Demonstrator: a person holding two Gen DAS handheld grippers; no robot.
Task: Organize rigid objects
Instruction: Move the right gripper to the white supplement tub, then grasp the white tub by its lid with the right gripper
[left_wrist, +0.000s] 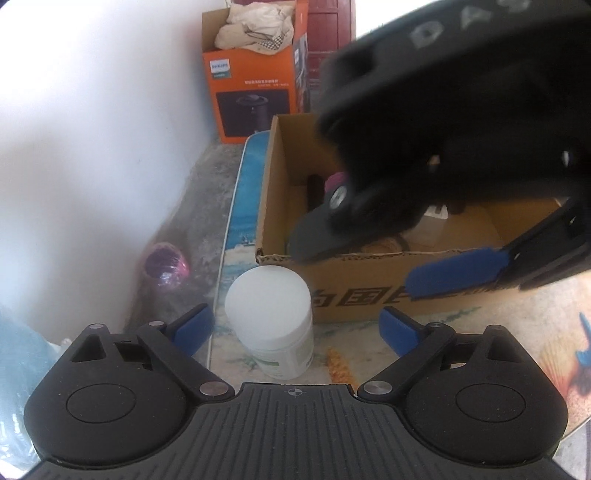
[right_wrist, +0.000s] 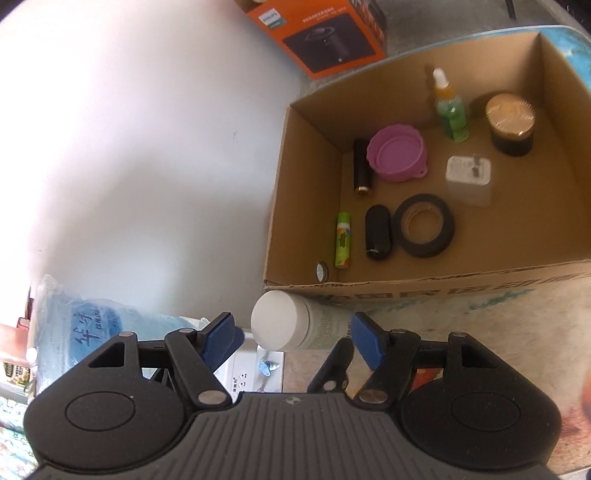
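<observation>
A white jar (left_wrist: 271, 314) with a white lid stands upright on the patterned table, just in front of the near left corner of the cardboard box (left_wrist: 369, 291). My left gripper (left_wrist: 295, 314) is open, its blue pads on either side of the jar with gaps. My right gripper (right_wrist: 291, 321) hovers higher, open, looking down on the same jar (right_wrist: 284, 321); its blue pad (left_wrist: 454, 273) hangs before the box front. Inside the box (right_wrist: 306, 184) lie a pink lid (right_wrist: 397, 153), a tape roll (right_wrist: 424, 225), a white charger (right_wrist: 469, 177) and several small bottles and tubes.
An orange printed carton (left_wrist: 251, 92) stuffed with cloth stands behind the box. The white wall runs along the left. A blue plastic bag (right_wrist: 85, 328) and a white power strip (right_wrist: 245, 373) lie left of the jar. A purple object (left_wrist: 166, 264) sits on the floor.
</observation>
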